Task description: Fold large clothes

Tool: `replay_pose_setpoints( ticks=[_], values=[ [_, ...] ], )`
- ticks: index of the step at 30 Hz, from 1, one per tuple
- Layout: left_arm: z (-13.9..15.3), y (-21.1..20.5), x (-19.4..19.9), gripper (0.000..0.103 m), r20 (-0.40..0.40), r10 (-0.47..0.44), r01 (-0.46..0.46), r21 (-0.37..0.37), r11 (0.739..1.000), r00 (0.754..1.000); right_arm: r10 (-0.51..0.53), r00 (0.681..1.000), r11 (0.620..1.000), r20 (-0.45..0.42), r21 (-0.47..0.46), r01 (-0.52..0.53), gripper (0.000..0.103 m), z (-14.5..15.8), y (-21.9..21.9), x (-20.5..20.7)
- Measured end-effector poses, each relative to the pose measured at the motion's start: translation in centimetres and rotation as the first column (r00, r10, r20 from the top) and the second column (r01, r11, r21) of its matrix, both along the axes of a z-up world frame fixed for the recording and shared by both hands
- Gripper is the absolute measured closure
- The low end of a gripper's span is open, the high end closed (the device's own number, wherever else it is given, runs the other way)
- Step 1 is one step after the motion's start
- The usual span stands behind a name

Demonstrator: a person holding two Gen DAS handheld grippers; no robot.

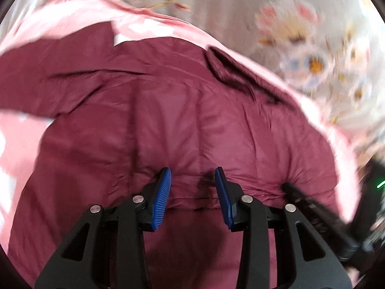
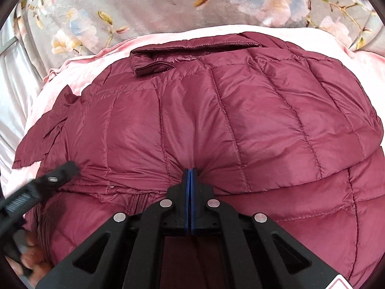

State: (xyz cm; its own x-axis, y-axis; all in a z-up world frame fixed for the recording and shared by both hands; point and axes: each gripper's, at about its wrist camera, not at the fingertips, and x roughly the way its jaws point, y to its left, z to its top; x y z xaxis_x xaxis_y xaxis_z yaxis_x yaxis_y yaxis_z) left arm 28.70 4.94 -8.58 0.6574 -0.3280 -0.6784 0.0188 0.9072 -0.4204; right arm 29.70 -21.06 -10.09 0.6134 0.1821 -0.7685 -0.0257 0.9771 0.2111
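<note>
A maroon quilted puffer jacket (image 2: 216,110) lies spread on a pink blanket (image 2: 79,65), its collar (image 2: 192,45) at the far side. My right gripper (image 2: 191,172) is shut on a fold of the jacket at its near edge, and the fabric puckers around the fingertips. My left gripper (image 1: 193,175) is open just above the jacket (image 1: 168,110), nothing between its blue pads (image 1: 163,197). The left gripper also shows as a blurred black shape at the left of the right wrist view (image 2: 43,183). The left wrist view is motion-blurred.
The pink blanket (image 1: 72,16) lies on a grey floral bedspread (image 2: 144,2), also blurred in the left wrist view (image 1: 300,36). A loose maroon flap (image 2: 45,134) sticks out at the jacket's left. The right gripper's black body (image 1: 320,214) crosses the left wrist view's lower right.
</note>
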Motion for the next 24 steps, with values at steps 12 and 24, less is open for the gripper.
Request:
replay_pose_setpoints(
  ticks=[12, 24],
  values=[
    [5.0, 29.6, -2.0, 0.042, -0.016, 0.528, -0.527, -0.092, 0.845, 0.849, 0.214, 0.977, 0.976, 0.017, -0.049, -0.213, 0.090, 5.5, 12.1, 1.9],
    [-0.8, 40.6, -0.8, 0.042, -0.140, 0.703, -0.711, -0.261, 0.653, 0.697, 0.304, 0.949, 0.951, -0.082, -0.021, -0.307, 0.097, 1.9, 25.1, 9.2]
  ],
)
